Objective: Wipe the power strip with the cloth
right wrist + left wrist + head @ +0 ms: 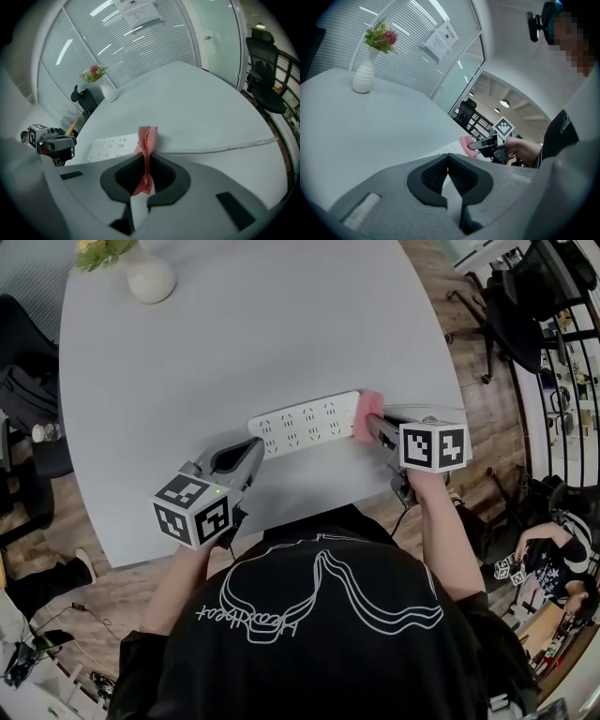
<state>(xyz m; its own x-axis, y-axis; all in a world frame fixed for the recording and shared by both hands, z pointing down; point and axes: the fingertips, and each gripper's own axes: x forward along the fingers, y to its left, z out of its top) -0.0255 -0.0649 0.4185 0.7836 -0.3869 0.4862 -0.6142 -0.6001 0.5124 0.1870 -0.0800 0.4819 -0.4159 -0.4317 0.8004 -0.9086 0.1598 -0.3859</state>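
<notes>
The long white plastic power strip [305, 423] lay flat on the pale grey desk [234, 334], near its front edge. The right tool [370, 430] was clenched on a bunched pink cloth [367, 411] at the strip's cord end. The left tool [255, 448], pinched together on nothing, sat by the other end. A good wipe, I judged, wanted light pressure and one steady pull along the sockets.

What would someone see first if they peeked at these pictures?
Probably the bright pink cloth, pinched in the right hand-held gripper at the right end of the white power strip, near the front edge of the table. Next, the left hand-held gripper, jaws shut and empty, sits by the strip's other end. At the table's far corner stands a white vase of flowers.
</notes>
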